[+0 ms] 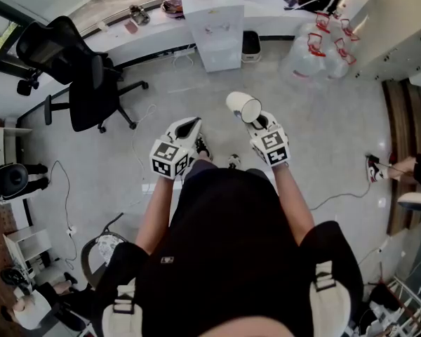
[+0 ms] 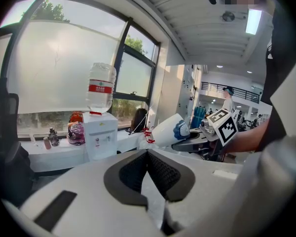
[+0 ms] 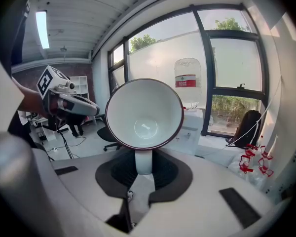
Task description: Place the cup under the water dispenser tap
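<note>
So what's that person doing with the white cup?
A person holds two tools. The right tool grips a white cup by its handle, with the cup tipped on its side. The left tool is shut and empty. The water dispenser stands some way ahead, so the cup isn't under it yet.

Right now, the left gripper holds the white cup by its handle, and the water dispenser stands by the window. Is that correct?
Not quite. The right gripper holds the white cup by its handle, as the right gripper view shows; the left gripper is shut and empty. The water dispenser does stand by the window.
</note>
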### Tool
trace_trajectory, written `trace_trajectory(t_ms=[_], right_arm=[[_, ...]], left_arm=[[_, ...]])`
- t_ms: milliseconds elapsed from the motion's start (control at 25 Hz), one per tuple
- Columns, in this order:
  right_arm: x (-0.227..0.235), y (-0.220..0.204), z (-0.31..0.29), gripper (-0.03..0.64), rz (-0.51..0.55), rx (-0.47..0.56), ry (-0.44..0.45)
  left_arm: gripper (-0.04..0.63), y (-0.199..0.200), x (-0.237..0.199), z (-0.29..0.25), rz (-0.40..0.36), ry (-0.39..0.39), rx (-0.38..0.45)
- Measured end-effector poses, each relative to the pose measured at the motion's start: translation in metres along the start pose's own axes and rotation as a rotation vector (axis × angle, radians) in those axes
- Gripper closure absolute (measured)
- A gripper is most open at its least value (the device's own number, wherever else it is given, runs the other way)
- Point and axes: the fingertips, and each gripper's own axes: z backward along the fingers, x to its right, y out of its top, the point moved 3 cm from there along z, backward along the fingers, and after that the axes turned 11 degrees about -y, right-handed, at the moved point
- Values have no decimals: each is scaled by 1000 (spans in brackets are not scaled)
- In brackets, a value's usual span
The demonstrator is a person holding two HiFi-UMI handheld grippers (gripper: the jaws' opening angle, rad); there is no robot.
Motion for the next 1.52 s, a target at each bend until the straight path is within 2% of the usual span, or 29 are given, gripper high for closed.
trace_trajectory(t_ms=[760,1520], right_arm=[[-10,10,-2,578,35,12,2],[-8,6,4,578,61,2,-14]], left_arm=[[600,-4,-8,14,2,18,6],[600,-7,-2,10,2,-9,0]])
